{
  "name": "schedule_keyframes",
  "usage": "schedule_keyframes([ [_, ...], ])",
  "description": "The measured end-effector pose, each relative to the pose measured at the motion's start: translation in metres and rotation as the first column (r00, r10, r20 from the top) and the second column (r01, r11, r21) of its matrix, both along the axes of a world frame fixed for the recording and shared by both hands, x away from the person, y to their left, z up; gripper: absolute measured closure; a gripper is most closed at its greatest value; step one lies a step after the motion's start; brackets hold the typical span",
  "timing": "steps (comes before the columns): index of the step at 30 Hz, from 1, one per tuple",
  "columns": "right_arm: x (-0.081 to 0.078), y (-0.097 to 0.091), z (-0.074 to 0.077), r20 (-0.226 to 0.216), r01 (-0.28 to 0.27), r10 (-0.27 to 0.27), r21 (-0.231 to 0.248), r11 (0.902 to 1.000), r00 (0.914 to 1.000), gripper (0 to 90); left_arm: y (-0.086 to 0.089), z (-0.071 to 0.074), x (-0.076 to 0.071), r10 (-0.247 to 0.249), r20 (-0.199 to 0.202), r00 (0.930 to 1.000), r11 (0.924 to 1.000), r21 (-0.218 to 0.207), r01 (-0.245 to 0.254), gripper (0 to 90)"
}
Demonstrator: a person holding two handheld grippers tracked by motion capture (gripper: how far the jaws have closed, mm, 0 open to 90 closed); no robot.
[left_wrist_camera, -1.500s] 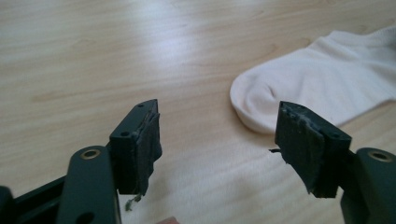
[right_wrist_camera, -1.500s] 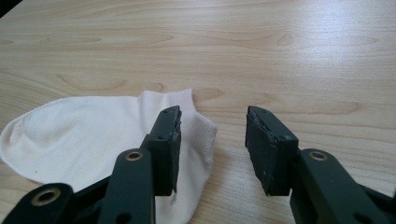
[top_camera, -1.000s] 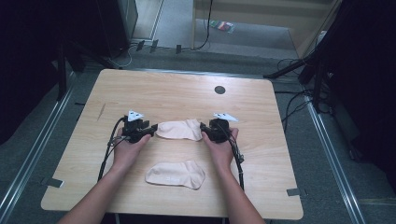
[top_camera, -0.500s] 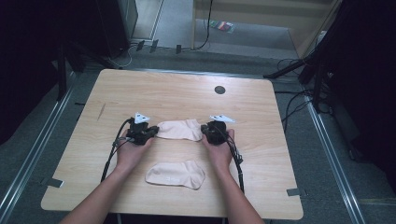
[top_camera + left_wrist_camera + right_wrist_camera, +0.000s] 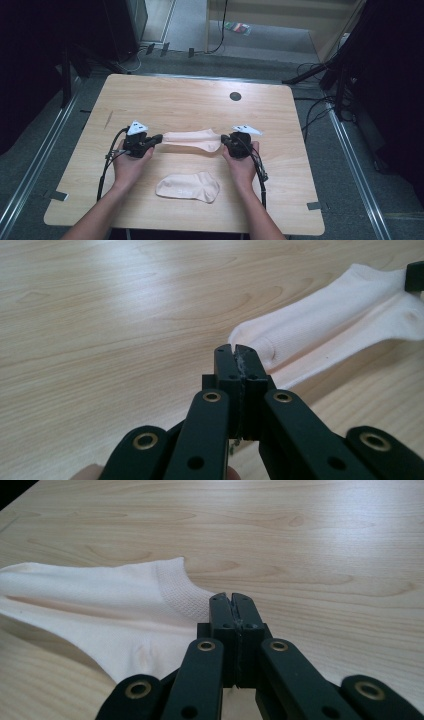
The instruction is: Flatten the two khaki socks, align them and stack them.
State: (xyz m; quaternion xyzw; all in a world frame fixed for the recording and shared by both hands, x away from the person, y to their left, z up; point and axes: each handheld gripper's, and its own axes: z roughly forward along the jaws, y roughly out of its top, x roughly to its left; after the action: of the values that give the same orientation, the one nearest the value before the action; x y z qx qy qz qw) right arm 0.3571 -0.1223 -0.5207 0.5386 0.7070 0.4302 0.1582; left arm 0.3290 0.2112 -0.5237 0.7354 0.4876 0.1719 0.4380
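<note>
Both grippers' jaws just closed: left gripper (image 5: 156, 138) and right gripper (image 5: 225, 140) fingers clenched on sock (image 5: 192, 140) ends, mid-frame. Sock now stretched, lifted off tabletop (image 5: 190, 100); second sock (image 5: 188, 186) waits below.

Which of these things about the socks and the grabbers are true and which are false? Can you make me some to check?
1. Two socks are on the table. True: one sock is stretched between the grippers, and a second sock lies flat nearer the person.
2. The left gripper has its jaws wide open. False: they are shut on one end of the stretched sock.
3. The right gripper holds the other end of the same sock. True: its jaws are closed on the ribbed cuff.
4. The near sock is black. False: it is pale cream, like the held one.
5. The table is made of glass. False: it has a light wood top.
</note>
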Motion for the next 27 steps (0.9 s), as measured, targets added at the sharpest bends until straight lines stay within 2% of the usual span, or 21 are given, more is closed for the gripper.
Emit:
schedule_keyframes([
  [1,-0.008,-0.003,0.004,0.009,-0.006,0.006,0.008,0.9999,0.9999,90.0,0.002,0.001,-0.004,-0.001,0.002,1.0,0.9999,-0.016,0.001,90.0],
  [2,-0.008,-0.003,0.004,0.009,-0.006,0.006,0.008,0.9999,0.9999,90.0,0.004,0.002,-0.008,-0.007,0.009,0.9999,0.9998,-0.021,0.007,90.0],
  [3,-0.016,-0.006,0.008,0.013,-0.018,0.018,0.019,0.9997,0.9998,90.0,0.004,0.003,-0.017,-0.017,0.025,0.9995,0.9994,-0.031,0.018,90.0],
  [4,-0.016,-0.006,0.008,0.013,-0.018,0.018,0.019,0.9997,0.9998,90.0,0.004,0.003,-0.017,-0.017,0.025,0.9995,0.9994,-0.031,0.018,90.0],
  [6,-0.028,-0.005,0.011,0.016,-0.04,0.04,0.021,0.999,0.9991,90.0,0.004,0.006,-0.027,-0.018,0.045,0.9988,0.9991,-0.037,0.02,90.0],
  [7,-0.028,-0.005,0.011,0.016,-0.04,0.04,0.021,0.999,0.9991,90.0,0.004,0.007,-0.031,-0.022,0.049,0.9986,0.9985,-0.05,0.025,90.0],
  [11,-0.044,-0.006,0.014,0.03,-0.056,0.055,0.02,0.9982,0.998,90.0,0.004,0.012,-0.05,-0.039,0.069,0.9968,0.9973,-0.059,0.043,90.0],
  [15,-0.058,-0.011,0.016,0.039,-0.074,0.073,0.02,0.997,0.9966,90.0,0.003,0.016,-0.068,-0.059,0.086,0.9945,0.9968,-0.048,0.063,90.0],
  [18,-0.071,-0.014,0.014,0.017,-0.086,0.085,0.036,0.9957,0.9962,90.0,0.002,0.016,-0.079,-0.076,0.083,0.9937,0.9961,-0.038,0.079,90.0],
  [24,-0.096,-0.016,0.01,0.003,-0.124,0.124,0.012,0.9922,0.9923,90.0,0.002,0.012,-0.103,-0.107,0.065,0.9921,0.9938,-0.021,0.109,90.0],
  [25,-0.103,-0.017,0.007,-0.014,-0.136,0.136,0.016,0.9906,0.9906,90.0,0.002,0.012,-0.107,-0.114,0.061,0.9916,0.9931,-0.018,0.116,90.0],
  [27,-0.105,-0.017,0.007,-0.019,-0.139,0.14,0.013,0.9901,0.99,90.0,0.003,0.011,-0.113,-0.121,0.051,0.9913,0.9924,-0.017,0.122,90.0],
])
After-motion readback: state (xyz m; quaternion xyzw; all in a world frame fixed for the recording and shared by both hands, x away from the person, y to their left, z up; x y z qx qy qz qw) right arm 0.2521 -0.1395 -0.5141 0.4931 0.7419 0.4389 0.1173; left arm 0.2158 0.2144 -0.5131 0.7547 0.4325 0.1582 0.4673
